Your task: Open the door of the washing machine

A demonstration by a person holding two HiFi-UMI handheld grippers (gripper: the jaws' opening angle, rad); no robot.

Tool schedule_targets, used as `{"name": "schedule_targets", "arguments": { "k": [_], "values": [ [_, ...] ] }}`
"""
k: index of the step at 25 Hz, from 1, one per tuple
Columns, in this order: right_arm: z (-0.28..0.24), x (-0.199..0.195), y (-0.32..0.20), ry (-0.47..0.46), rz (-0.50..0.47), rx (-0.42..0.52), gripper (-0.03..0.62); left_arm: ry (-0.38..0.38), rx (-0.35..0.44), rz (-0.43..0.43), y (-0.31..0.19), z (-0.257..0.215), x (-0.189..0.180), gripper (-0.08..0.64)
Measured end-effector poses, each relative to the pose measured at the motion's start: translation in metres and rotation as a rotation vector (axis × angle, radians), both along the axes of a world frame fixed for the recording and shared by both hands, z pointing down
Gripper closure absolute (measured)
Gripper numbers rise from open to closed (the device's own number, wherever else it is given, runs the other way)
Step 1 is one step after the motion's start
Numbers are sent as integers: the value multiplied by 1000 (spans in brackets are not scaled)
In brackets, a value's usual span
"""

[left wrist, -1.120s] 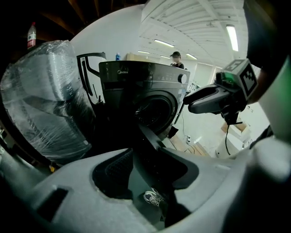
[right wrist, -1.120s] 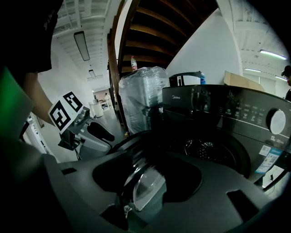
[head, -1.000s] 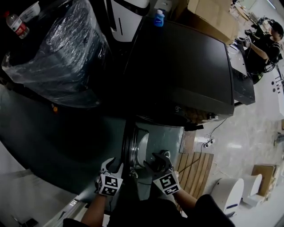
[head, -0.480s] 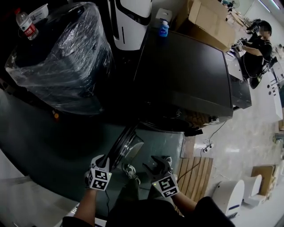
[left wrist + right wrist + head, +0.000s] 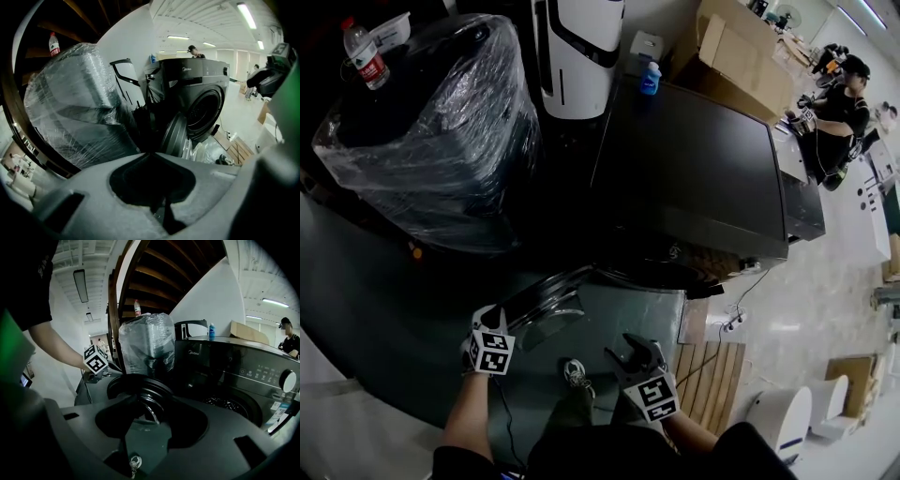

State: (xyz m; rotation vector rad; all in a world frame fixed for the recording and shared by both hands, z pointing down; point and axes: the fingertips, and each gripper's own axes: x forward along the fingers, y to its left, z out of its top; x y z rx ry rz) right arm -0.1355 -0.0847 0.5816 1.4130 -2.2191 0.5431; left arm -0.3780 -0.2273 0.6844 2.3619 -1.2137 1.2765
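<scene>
Pale floor (image 5: 797, 300), workshop. Washing machine (image 5: 694, 159): black, front-loading. Door (image 5: 546, 305): swung wide open in front of machine. Left gripper (image 5: 490, 319): beside door rim, jaws just closed together, nothing between. Right gripper (image 5: 630, 351): jaws apart, empty, near door.

Washing machine (image 5: 694, 159) is showing matte black on top and dark grey on the front panel. Its door (image 5: 546, 305) is showing a black rim round clear glass. Left gripper (image 5: 490, 314) is looking white, right gripper (image 5: 636, 347) dark grey. Both cubes are carrying black-and-white square markers. Wrapped appliance (image 5: 431, 141) is reading dark under glossy clear film. Water bottle (image 5: 364, 52) is showing a red label, small bottle (image 5: 651, 80) blue. Tall unit (image 5: 577, 56) is coming across white with black stripes. Cardboard boxes (image 5: 750, 47) are showing tan, pallet (image 5: 712, 366) pale wood slats, floor (image 5: 825, 281) light glossy grey.
</scene>
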Motion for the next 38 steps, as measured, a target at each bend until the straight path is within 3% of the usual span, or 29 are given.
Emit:
{"name": "schedule_targets", "arguments": {
  "k": [14,20,27,32,38],
  "values": [
    [2,5,-6,48,11,-42,387,-106,78,14,-95,0,-13,541],
    [-1,0,-10,47,5,-46,387,-106,66,-16,-117,-1,-13,543],
    [-22,3,-20,44,1,-8,387,-107,12,-50,-112,-3,-13,541],
    [-38,6,-19,8,-54,11,388,-45,103,-157,-99,-46,-9,541],
    [-62,18,-12,-9,-162,48,407,46,211,-232,-38,-97,17,541]
  ]
}}
